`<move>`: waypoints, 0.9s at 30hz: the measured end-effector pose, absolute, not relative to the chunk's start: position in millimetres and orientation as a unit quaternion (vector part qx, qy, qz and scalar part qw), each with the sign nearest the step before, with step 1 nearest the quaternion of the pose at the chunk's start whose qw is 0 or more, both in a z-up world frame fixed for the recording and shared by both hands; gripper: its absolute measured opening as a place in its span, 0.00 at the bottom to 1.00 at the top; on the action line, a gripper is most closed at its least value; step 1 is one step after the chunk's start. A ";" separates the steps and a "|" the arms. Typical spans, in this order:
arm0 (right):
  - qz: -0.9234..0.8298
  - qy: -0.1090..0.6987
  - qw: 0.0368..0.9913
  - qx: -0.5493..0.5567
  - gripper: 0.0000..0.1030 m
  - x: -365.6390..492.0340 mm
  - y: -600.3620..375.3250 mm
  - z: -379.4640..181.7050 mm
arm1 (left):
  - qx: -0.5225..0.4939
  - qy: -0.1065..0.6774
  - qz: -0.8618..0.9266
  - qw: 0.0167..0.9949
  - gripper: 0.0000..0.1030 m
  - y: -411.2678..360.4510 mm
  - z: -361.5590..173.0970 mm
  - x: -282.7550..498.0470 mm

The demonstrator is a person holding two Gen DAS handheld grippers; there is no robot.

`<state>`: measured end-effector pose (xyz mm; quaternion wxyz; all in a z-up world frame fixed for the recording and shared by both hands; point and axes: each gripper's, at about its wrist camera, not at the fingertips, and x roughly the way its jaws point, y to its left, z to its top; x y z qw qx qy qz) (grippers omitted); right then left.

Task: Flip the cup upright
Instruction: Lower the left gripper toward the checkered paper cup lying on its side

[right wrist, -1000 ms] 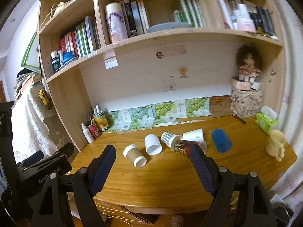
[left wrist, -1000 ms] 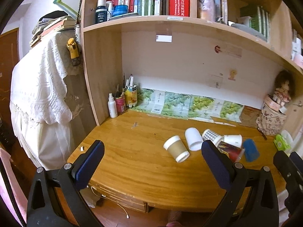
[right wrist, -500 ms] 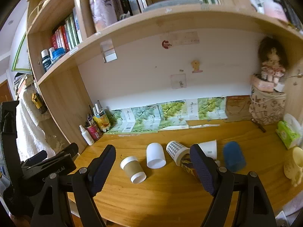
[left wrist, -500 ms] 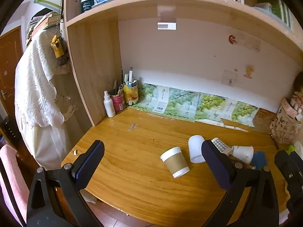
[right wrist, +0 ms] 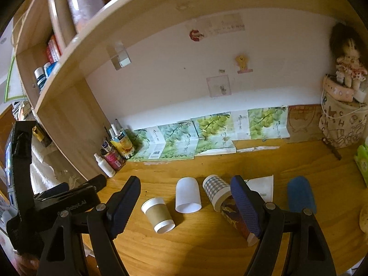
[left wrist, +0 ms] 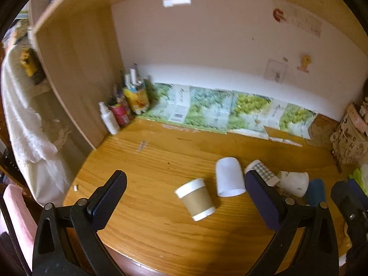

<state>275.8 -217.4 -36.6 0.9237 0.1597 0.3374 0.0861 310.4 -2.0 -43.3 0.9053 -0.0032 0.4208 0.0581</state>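
Observation:
Several cups lie on their sides in a row on the wooden desk (left wrist: 147, 161). A brown-sleeved paper cup (left wrist: 196, 199) (right wrist: 159, 215) is leftmost, then a plain white cup (left wrist: 228, 177) (right wrist: 187, 195), a checked cup (right wrist: 216, 192) (left wrist: 261, 169), a dark patterned cup (right wrist: 232, 218), another white cup (left wrist: 293, 182) (right wrist: 262, 188) and a blue cup (right wrist: 299, 194) (left wrist: 316, 191). My left gripper (left wrist: 185, 200) is open above the desk's front, with the brown cup between its fingers in view. My right gripper (right wrist: 185, 208) is open and empty, framing the brown, white and checked cups.
Bottles and a pen pot (left wrist: 122, 112) stand at the back left by the shelf wall (left wrist: 76, 69). Green printed cartons (right wrist: 207, 133) line the back wall. A fabric basket (right wrist: 340, 124) with a doll (right wrist: 347, 64) stands at the back right. A shelf (right wrist: 161, 7) overhangs the desk.
Both grippers have moved forward and down toward the cups, which now look larger and nearer. Both stay open. The cups have not moved.

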 end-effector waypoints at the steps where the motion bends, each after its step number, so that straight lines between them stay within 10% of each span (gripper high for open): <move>1: 0.085 0.342 0.922 0.160 0.79 281.0 -220.7 -38.9 | -0.004 0.427 0.054 0.902 0.99 -5.3 -44.9 316.1; 27: 0.066 0.460 0.872 0.152 0.79 367.9 -285.3 -105.4 | -0.044 0.609 -0.004 0.792 0.99 -83.3 -136.6 435.5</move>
